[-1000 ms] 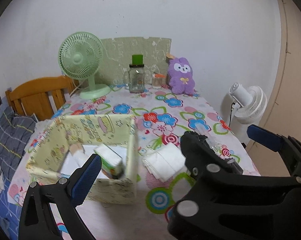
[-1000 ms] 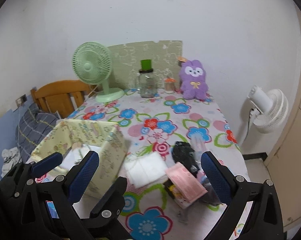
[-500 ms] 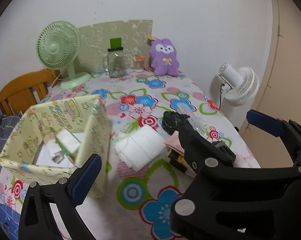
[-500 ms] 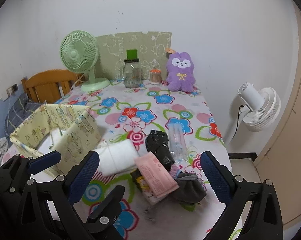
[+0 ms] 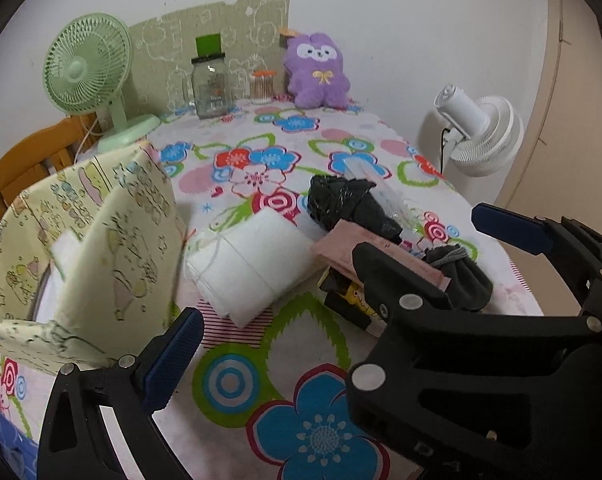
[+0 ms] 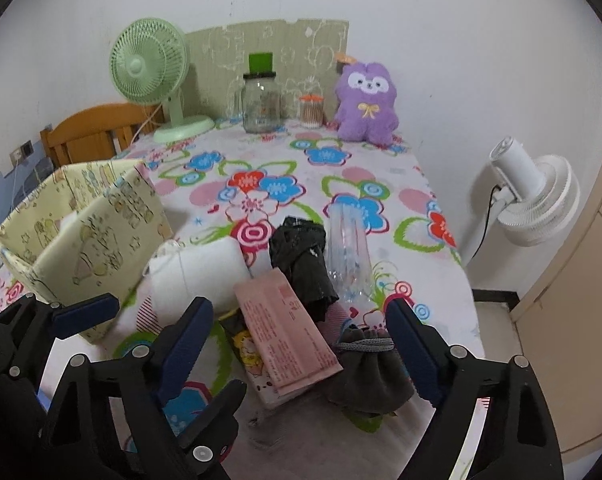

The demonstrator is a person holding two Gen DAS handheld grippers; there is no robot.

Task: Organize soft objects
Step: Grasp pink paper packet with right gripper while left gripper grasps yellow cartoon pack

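Note:
A yellow fabric storage box (image 5: 101,240) (image 6: 85,236) stands at the table's left, holding white items. To its right lie a white folded cloth pack (image 5: 249,264) (image 6: 199,276), a pink packet (image 6: 289,332) (image 5: 381,252), a black bag (image 6: 301,256) (image 5: 341,200), a clear plastic pack (image 6: 347,248) and a grey sock bundle (image 6: 369,368) (image 5: 461,276). My left gripper (image 5: 341,276) is open and empty above the cloth pack and pile. My right gripper (image 6: 301,344) is open and empty, its fingers either side of the pink packet.
At the table's far edge stand a green fan (image 6: 153,76), a glass jar (image 6: 261,100), a small swab jar (image 6: 311,110) and a purple plush (image 6: 367,104). A white floor fan (image 6: 537,200) stands right of the table. A wooden chair (image 6: 97,132) is at left.
Both grippers have moved right and closer to the pile; the box has shifted to the left of both views. Both stay open and empty.

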